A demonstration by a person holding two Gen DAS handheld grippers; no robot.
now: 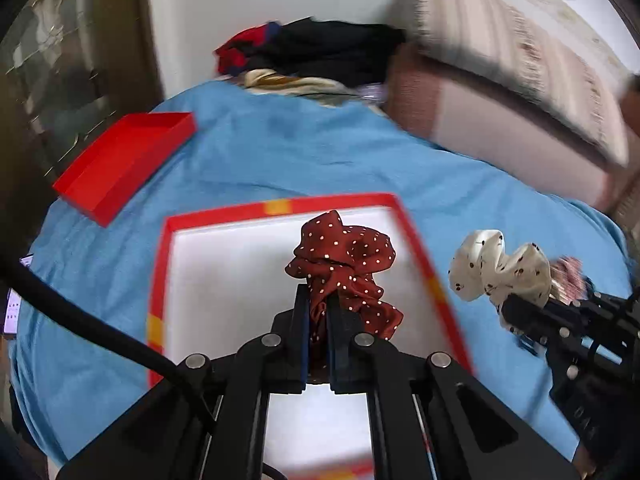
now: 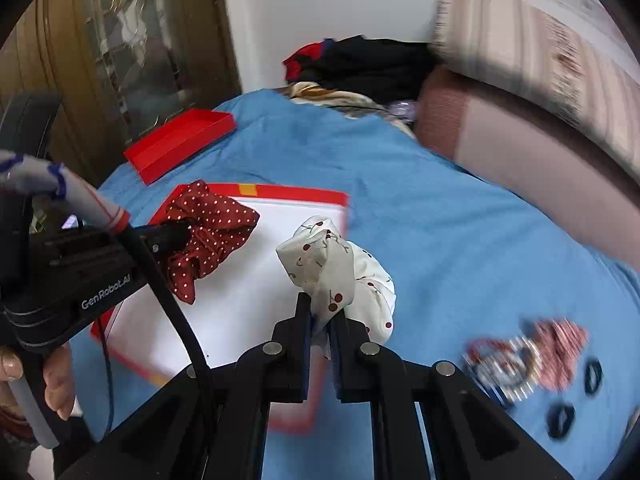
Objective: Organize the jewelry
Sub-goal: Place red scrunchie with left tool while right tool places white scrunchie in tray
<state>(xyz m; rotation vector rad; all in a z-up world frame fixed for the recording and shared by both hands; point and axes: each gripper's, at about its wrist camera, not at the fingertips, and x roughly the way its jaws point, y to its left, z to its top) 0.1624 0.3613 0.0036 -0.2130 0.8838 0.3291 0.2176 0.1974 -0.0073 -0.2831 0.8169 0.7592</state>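
Note:
My left gripper (image 1: pixel 318 312) is shut on a dark red polka-dot scrunchie (image 1: pixel 344 264) and holds it over the white-lined red box (image 1: pixel 224 280). It also shows in the right wrist view (image 2: pixel 208 232), with the left gripper (image 2: pixel 176 236) at the box's left side. My right gripper (image 2: pixel 320 320) is shut on a cream cherry-print scrunchie (image 2: pixel 340 272), held above the box's (image 2: pixel 248 288) right edge. In the left wrist view the cream scrunchie (image 1: pixel 500 268) hangs to the right of the box, over the blue cloth.
The red box lid (image 1: pixel 124 160) lies at the far left on the blue cloth (image 1: pixel 300 148). More scrunchies and hair ties (image 2: pixel 536 356) lie at the right. A clothes pile (image 1: pixel 320 52) and a sofa cushion (image 1: pixel 500 92) are behind.

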